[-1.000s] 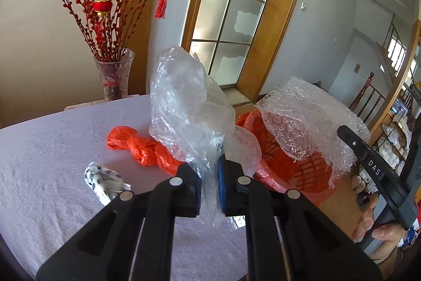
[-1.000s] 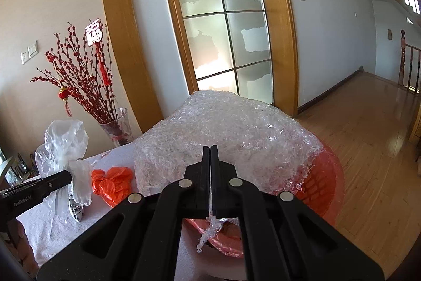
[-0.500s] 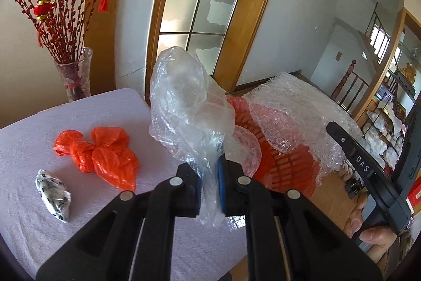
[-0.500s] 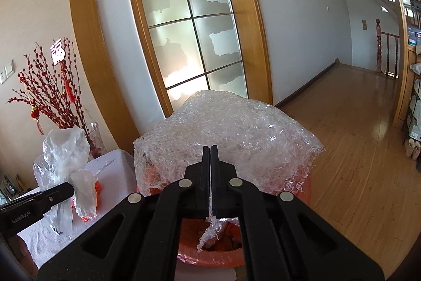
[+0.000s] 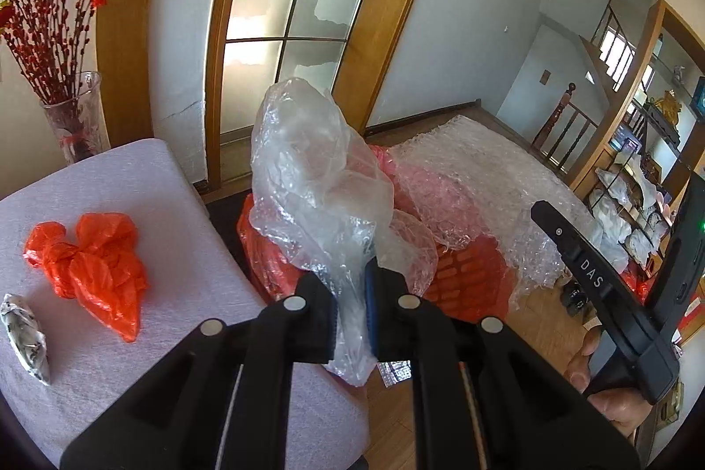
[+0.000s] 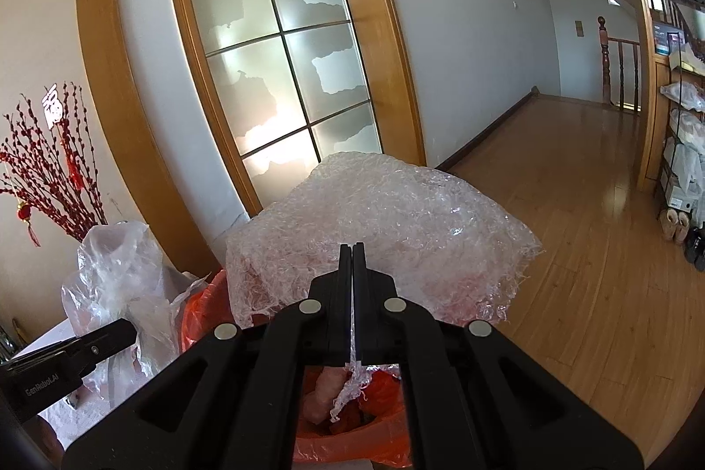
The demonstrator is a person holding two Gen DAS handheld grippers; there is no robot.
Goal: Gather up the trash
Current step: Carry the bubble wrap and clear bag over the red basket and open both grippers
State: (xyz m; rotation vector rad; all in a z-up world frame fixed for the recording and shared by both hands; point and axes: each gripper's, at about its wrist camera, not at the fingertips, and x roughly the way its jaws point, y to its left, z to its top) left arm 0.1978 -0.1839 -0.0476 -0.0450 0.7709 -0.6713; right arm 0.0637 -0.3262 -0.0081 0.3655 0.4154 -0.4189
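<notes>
My left gripper (image 5: 350, 311) is shut on a crumpled clear plastic bag (image 5: 317, 179) and holds it over the near rim of the orange bin (image 5: 467, 280), beside the table edge. My right gripper (image 6: 352, 302) is shut on a sheet of bubble wrap (image 6: 379, 223), which hangs over the same orange bin (image 6: 348, 448); the wrap also shows in the left wrist view (image 5: 480, 183). On the table (image 5: 176, 205), an orange plastic bag (image 5: 92, 263) and a small black-and-white wrapper (image 5: 24, 331) lie at the left.
A glass vase with red branches (image 5: 75, 117) stands at the table's far corner. A wood-framed glass door (image 6: 273, 73) is behind the bin. Wood floor (image 6: 573, 227) stretches right toward shelves (image 6: 683, 161) and shoes (image 6: 680, 227).
Both grippers have moved right, off the table, with their loads. The clear bag now hangs over the bin's rim and the bubble wrap covers the bin's opening.
</notes>
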